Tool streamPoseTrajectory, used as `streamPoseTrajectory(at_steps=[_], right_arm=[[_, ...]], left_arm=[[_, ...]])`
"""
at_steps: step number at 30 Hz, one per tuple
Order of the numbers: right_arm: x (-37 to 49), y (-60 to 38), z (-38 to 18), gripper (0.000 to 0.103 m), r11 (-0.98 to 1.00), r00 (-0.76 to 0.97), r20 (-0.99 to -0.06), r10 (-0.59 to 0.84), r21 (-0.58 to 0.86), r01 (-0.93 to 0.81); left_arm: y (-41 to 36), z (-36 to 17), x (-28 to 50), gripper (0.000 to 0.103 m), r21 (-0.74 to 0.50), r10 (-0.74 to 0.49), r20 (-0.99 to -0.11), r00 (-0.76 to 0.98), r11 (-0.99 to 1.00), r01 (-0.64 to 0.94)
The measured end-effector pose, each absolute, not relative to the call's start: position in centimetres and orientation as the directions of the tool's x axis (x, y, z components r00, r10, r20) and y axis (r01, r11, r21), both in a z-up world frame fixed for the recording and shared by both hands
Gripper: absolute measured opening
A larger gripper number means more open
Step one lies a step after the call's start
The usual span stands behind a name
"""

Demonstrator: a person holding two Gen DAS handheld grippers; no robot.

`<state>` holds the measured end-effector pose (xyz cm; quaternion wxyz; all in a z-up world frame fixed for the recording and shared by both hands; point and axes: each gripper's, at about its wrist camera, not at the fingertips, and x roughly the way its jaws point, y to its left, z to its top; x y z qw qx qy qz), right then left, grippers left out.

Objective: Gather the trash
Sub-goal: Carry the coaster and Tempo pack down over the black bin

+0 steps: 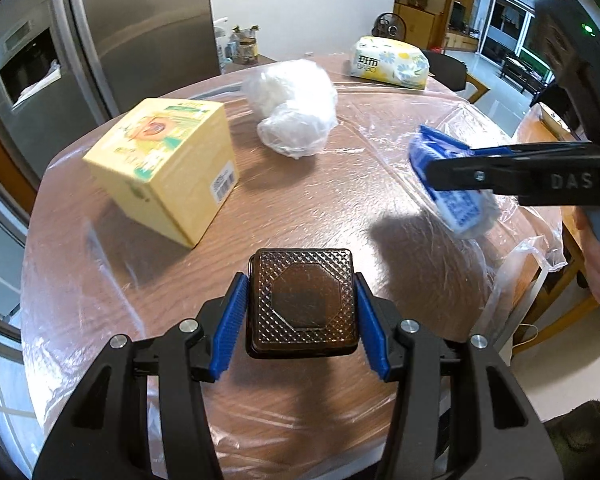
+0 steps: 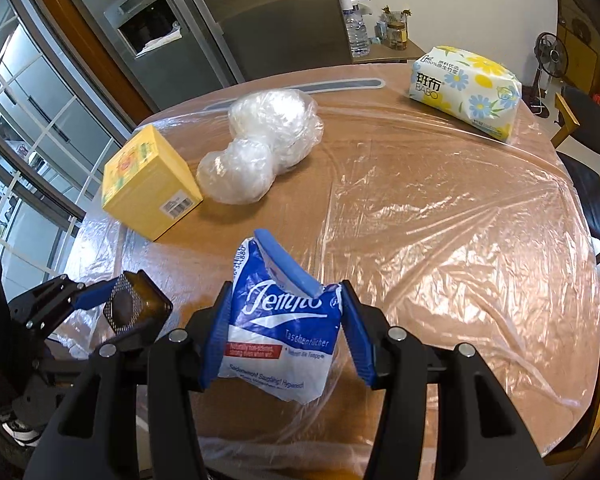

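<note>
Left hand-held gripper [image 1: 302, 308]: blue pads closed against both sides of a square brown container [image 1: 303, 306] with a cross-hatched face and a plain octagon in its middle. Container held clear above the worktop [image 1: 320, 200]. From the right wrist view the same container [image 2: 134, 306] shows at lower left, tilted, pinched by the left tool.

Right hand-held gripper [image 2: 286, 320]: jaws partly closed on a blue-and-white tissue packet [image 2: 278, 332], crumpled, its torn blue flap standing up at the top. Packet raised off the surface. In the left wrist view the packet [image 1: 452, 184] shows at right, gripped from the side; part of a hand [image 1: 598, 256] visible at the far right edge.

Worktop: round, wood-grain, covered with wrinkled clear plastic sheeting [image 2: 460, 220].

Lying on it:
- yellow carton [image 2: 148, 188] with barcode label, left side
- clear bundled plastic bag [image 2: 260, 148], two lumps, just beside the carton on its right
- floral soft tissue pack [image 2: 466, 88], far right edge, well apart from the rest

Background: steel refrigerator [image 2: 240, 20] behind the worktop; dark chair [image 2: 592, 160] at right
</note>
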<state>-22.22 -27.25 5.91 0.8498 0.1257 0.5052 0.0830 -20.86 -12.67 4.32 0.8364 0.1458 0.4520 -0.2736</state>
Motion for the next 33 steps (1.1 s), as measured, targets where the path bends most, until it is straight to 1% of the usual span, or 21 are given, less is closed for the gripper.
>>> streamPoseTrajectory(at_steps=[15, 33], right_arm=[[-27.1, -27.3, 7.5, 0.051, 0.938, 0.5, -0.803, 0.325, 0.339, -0.065], [-33.5, -26.4, 7.6, 0.051, 0.93, 0.472, -0.803, 0.365, 0.336, -0.149]], left_arm=[[-10.6, 5.4, -23.8, 0.053, -0.009, -0.317, -0.825, 0.468, 0.836, 0.549], [-9.9, 6.6, -28.3, 0.053, -0.002, -0.327, -0.817, 0.476, 0.827, 0.563]])
